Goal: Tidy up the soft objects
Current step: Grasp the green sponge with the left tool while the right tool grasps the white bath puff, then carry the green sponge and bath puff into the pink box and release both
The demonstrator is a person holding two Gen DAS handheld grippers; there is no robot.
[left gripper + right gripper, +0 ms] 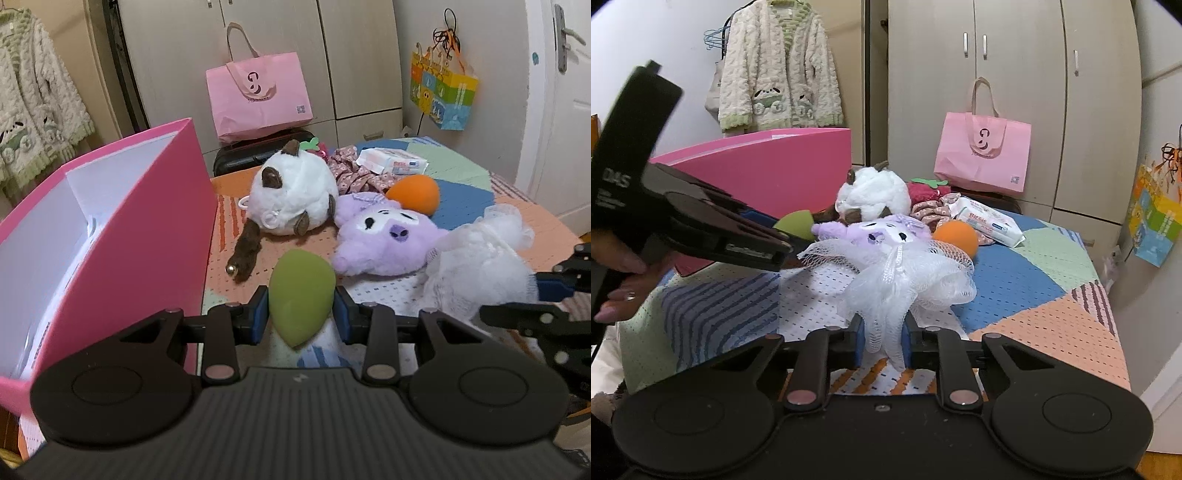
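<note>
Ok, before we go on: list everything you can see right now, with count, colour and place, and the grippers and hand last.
makeup sponge: 1, green, between the left gripper's pads
makeup sponge: 1, orange, on the cover behind the purple plush
bath pouf: 1, white mesh, in the right gripper
plush toy: 1, purple, mid-cover
plush toy: 1, white and brown, beside the box
storage box: 1, pink, open, left
floral fabric: 1, pink, far side
wipes pack: 1, white, far side
tote bag: 1, pink, by the wardrobe
gift bag: 1, multicoloured, hanging
cardigan: 1, cream, hanging
left gripper: 1, black
right gripper: 1, black
hand: 1, on the left gripper's handle
</note>
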